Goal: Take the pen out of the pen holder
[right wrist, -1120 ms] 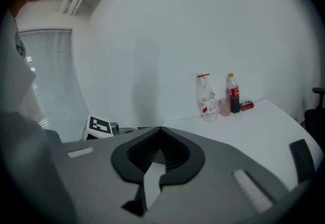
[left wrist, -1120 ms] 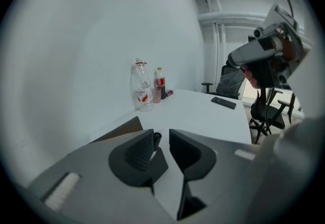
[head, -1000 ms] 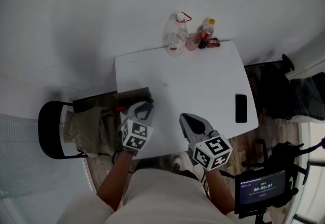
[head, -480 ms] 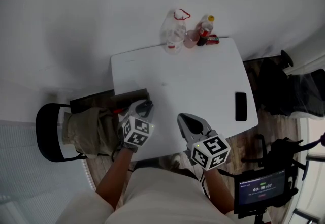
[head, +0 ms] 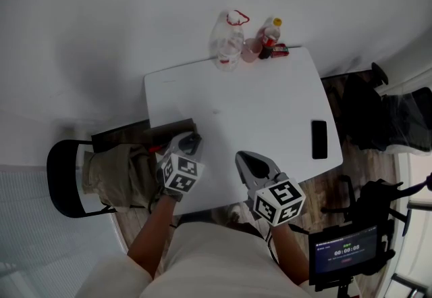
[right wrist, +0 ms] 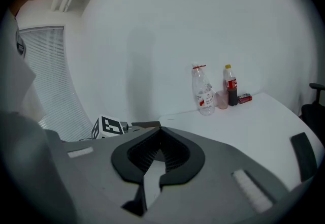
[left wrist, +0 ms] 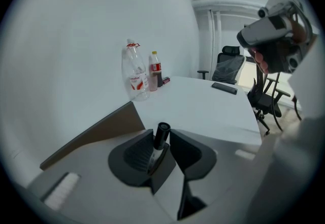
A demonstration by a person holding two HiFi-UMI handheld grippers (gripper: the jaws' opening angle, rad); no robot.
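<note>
**Left gripper pinching the pen, right gripper idling shut**

The left gripper is clamping a slim pen with a black cylindrical cap and pale barrel. The pen is standing nearly upright between its jaws, with the cap poking above the tips. No pen holder is showing in any view, so the pen is probably already clear of it. Just to its right, the right gripper is hovering with its jaws pressed together on nothing. The white rectangular table is stretching ahead of both grippers' tips. The grip is sitting low on the barrel, so squeezing firmly and carrying the pen upright should be guarding against it pivoting or slipping.
</note>
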